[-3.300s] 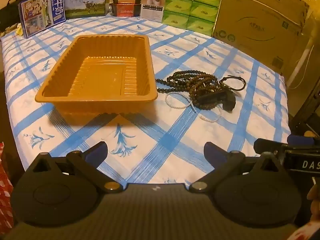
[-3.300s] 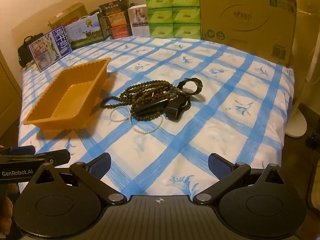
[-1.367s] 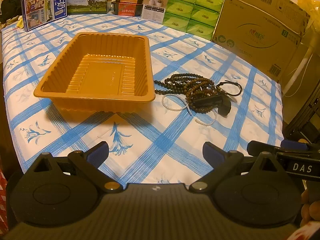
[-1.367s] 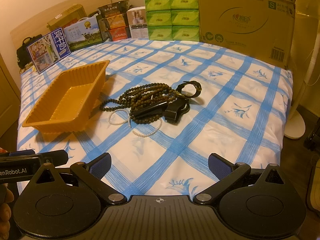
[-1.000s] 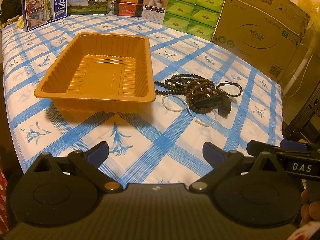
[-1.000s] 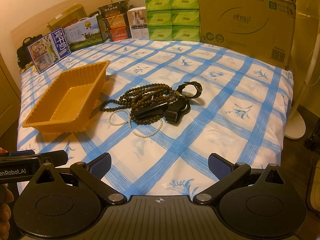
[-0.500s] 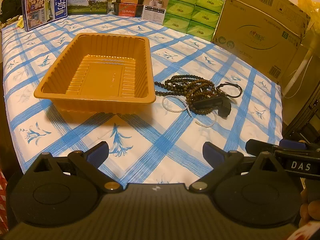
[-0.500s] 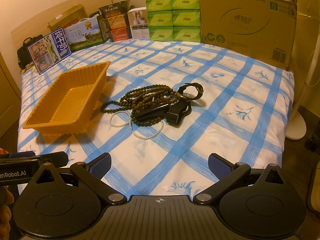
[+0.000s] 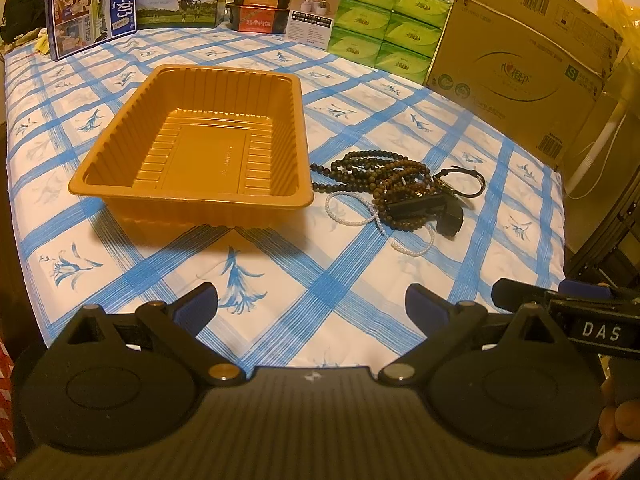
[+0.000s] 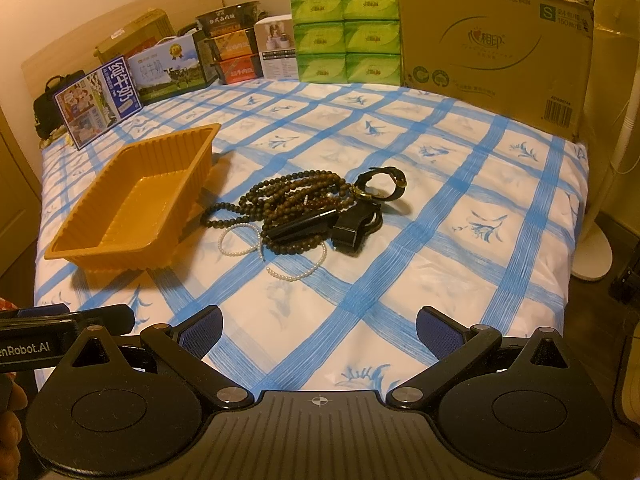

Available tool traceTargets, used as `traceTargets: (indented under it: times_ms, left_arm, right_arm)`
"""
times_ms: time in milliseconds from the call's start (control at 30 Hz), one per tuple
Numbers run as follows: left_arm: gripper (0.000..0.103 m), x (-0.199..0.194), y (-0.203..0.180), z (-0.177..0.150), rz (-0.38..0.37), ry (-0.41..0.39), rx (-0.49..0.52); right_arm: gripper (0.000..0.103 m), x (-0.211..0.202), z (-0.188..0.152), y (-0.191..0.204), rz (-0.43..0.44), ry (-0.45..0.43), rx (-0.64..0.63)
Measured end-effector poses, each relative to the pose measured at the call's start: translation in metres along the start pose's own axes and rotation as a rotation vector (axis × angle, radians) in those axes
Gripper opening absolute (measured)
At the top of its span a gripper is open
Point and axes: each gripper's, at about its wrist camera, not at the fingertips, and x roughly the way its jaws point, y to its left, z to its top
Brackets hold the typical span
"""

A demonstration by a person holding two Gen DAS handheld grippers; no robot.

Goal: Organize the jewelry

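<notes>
An empty orange plastic tray (image 9: 188, 196) (image 10: 80, 248) sits on the blue-checked cloth. Right of it lies a tangled pile of dark bead necklaces (image 9: 384, 172) (image 10: 296, 196), with a white pearl strand (image 9: 348, 216) (image 10: 296, 274), a black watch strap (image 9: 460, 178) (image 10: 384, 178) and a black clasp piece (image 9: 448, 216) (image 10: 348, 232). My left gripper (image 9: 312, 304) is open and empty, well short of the tray. My right gripper (image 10: 320, 328) is open and empty, short of the pile.
A large cardboard box (image 9: 520, 60) (image 10: 492, 40) stands at the back right. Green tissue packs (image 9: 384, 20) (image 10: 344, 36) and printed cartons (image 9: 92, 16) (image 10: 100, 100) line the back edge. A white fan base (image 10: 592, 252) stands off the right edge.
Both grippers have drifted slightly; the scene has shifted a little in both views. Tray and jewelry have not moved. Both grippers stay open.
</notes>
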Motion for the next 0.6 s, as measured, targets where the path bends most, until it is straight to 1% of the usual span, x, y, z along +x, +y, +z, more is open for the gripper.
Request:
traceTargets:
  times_ms: [600]
  left_arm:
    - [0.099,-0.0014,0.0018,0.0024,-0.005,-0.002,-0.007]
  right_arm:
    - [0.103,-0.0001,-0.0004,-0.0004,0.0,0.0,0.0]
